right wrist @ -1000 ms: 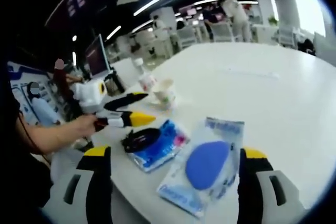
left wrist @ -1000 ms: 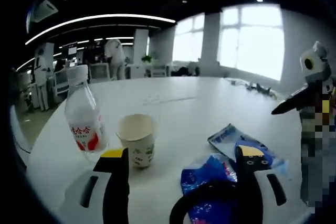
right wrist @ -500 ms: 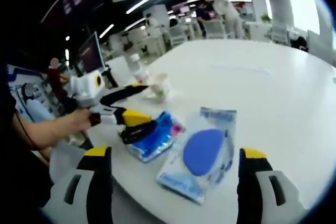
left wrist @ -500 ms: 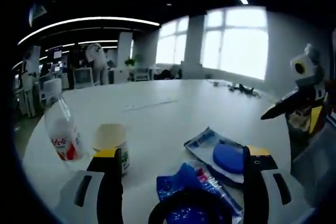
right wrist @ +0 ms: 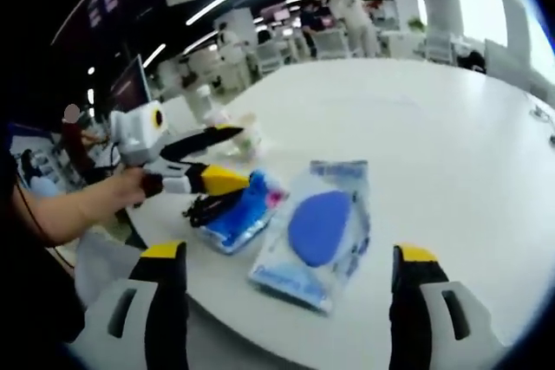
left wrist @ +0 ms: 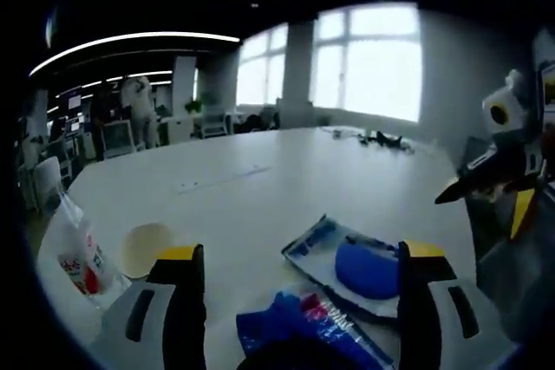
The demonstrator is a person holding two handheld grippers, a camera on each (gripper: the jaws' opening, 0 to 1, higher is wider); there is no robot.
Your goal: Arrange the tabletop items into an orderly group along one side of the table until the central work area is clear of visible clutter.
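On the white table point(right wrist: 451, 136), the clear packet with a blue oval pad point(right wrist: 314, 230) serves as the landmark. In the right gripper view it lies flat between that view's own two yellow-tipped jaws, which stand wide apart and grip nothing; the right gripper point(right wrist: 286, 257) hangs over the table's near edge, short of the packet. Just beside the packet, on its left in this view, lies the blue crinkled wrapper point(right wrist: 243, 214) with a black cable point(right wrist: 208, 207) on top of it. The left gripper point(right wrist: 227, 158), held in a person's hand point(right wrist: 130, 186), reaches over that wrapper with its jaws spread; the lower yellow tip sits right at the cable and wrapper, though contact cannot be made out. Beyond the wrapper, farther from the packet, stand a paper cup point(right wrist: 250, 138) and a plastic bottle point(right wrist: 206, 106).

In the left gripper view the jaws are likewise well apart and empty, with the wrapper between them and the packet toward the right one.
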